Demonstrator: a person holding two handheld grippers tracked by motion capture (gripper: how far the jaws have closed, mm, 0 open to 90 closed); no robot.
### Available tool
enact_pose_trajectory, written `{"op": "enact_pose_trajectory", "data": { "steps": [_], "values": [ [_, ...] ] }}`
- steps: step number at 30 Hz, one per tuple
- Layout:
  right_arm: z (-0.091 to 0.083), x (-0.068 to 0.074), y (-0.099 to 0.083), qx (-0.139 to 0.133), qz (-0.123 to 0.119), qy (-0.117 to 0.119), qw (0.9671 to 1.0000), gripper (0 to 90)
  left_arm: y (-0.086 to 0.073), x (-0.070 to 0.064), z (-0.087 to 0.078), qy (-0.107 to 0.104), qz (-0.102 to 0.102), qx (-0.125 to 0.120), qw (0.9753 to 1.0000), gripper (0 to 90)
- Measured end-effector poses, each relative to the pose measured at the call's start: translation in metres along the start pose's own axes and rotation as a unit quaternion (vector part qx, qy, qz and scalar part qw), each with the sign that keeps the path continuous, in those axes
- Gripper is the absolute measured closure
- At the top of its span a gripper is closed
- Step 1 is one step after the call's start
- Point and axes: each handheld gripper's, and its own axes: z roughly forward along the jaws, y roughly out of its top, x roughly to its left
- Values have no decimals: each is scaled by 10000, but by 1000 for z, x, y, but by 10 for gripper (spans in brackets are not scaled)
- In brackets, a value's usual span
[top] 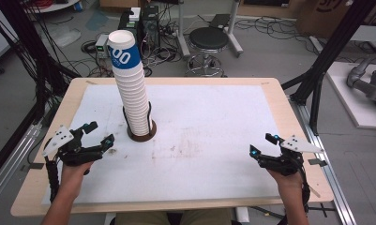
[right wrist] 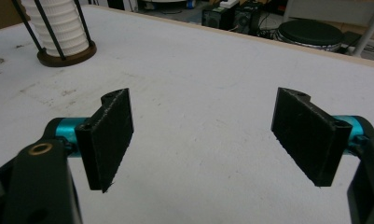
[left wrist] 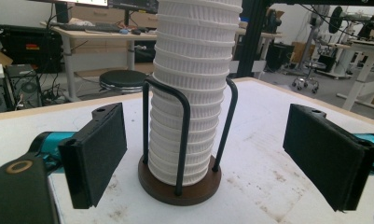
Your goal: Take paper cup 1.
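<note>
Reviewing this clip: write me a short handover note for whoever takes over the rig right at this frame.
Left tool: open, holding nothing, aimed at the cup stack but apart from it.
Right tool: open, holding nothing, over bare white mat, far from the stack.
Things: the tall stack of white paper cups stands nested in its wire holder with the round brown base, leaning slightly; the top cup has a blue band.
Done: nothing is grasped; no loose cup lies on the mat.
Left: probably bring the left tool to the stack and steady the holder.
</note>
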Motion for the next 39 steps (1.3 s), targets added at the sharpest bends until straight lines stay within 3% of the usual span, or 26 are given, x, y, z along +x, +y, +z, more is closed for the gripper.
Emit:
{"op": "enact_pose_trajectory", "data": {
  "steps": [13,20,24,33,36,39],
  "values": [
    [0,-4,-1,0,18,64,10000,213,1,0,-2,-23,-57,-15,10000,132],
    [2,0,0,126,-88,93,9998,213,6,3,-2,-95,-277,-25,9996,133],
    [1,3,1,124,-135,113,9998,213,11,3,-2,-160,-220,-28,9996,133],
    [4,5,1,213,-149,272,9993,212,40,5,2,-305,-69,-142,9994,135],
    [5,6,2,225,-155,293,9992,213,54,6,5,-352,-110,-61,9993,135],
    [5,6,2,227,-121,326,9991,213,71,6,8,-351,-27,-86,9993,132]
  ]
}}
